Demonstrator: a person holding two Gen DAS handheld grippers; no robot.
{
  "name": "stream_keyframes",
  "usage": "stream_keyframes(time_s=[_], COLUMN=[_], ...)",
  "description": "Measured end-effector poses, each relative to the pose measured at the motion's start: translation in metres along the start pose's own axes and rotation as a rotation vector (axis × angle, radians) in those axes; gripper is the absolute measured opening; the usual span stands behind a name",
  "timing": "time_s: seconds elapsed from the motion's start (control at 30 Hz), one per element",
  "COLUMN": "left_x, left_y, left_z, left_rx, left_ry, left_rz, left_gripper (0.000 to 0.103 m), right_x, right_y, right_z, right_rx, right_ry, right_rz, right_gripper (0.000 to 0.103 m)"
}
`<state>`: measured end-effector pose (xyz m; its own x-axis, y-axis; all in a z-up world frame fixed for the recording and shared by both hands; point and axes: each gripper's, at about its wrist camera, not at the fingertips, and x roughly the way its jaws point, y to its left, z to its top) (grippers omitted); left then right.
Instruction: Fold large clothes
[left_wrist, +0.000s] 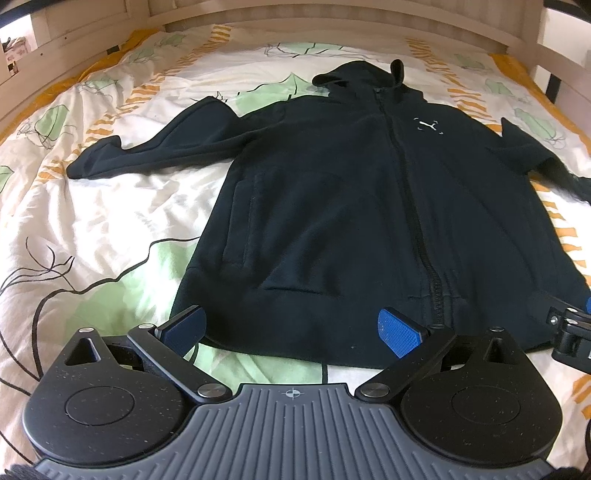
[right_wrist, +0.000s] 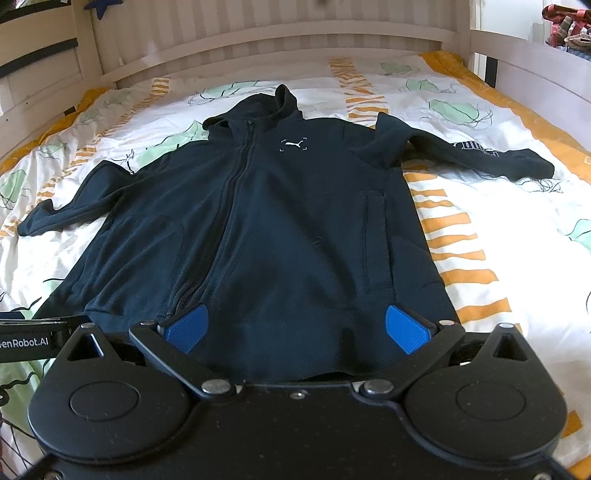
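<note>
Black zip-up hooded sweatshirt (left_wrist: 369, 192) fills the left wrist frame's centre, spread flat, sleeves out, on a leaf-patterned quilt (left_wrist: 92, 221); the left gripper (left_wrist: 293, 332) hovers at the hem, jaws spread wide, holding nothing. Right wrist view: right gripper (right_wrist: 297, 328), equally wide, over the hem's lower centre. Each should pinch both hem layers cleanly.
</note>
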<state>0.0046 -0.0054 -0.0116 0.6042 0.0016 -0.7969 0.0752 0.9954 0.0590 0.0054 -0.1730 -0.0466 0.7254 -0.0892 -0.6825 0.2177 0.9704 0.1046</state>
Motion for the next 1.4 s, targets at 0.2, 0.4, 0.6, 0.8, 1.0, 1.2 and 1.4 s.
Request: stream_keyframes(time_s=[0.2,0.4,0.6,0.8,1.0,1.2,1.4], left_x=[0.002,0.002,0.005,0.007,0.013,0.021,0.028], left_y=[0.000,-0.002,-0.002,-0.001,0.000,0.002,0.005], left_z=[-0.001,-0.001,-0.001,0.001,0.004,0.007,0.013], left_rx=[-0.001,0.000,-0.001,-0.007,-0.011,-0.025,-0.032], left_ry=[0.004,0.007,0.014,0.024,0.045,0.063,0.076], left_rz=[0.000,0.000,-0.003,-0.002,-0.001,0.002,0.003], left_gripper=[0.101,0.101,0.101,0.101,0.101,0.101,0.101], right_x=[0.001,0.003,0.005,0.008,0.011,0.017,0.023], right_y=[-0.001,0.000,0.001,0.002,0.004,0.005,0.007], right_z=[0.000,-0.001,-0.001,-0.001,0.001,0.004,0.010], right_rx=[0.008,0.008,0.008,0.007,0.007,0.003,0.003], right_ry=[0.005,0.017,0.025,0.031,0.036,0.045,0.052], right_rz=[0.007,0.010,0.013,0.015,0.019,0.027,0.043], right_gripper=[0.102,0.102,0.102,0.102,0.102,0.102,0.102])
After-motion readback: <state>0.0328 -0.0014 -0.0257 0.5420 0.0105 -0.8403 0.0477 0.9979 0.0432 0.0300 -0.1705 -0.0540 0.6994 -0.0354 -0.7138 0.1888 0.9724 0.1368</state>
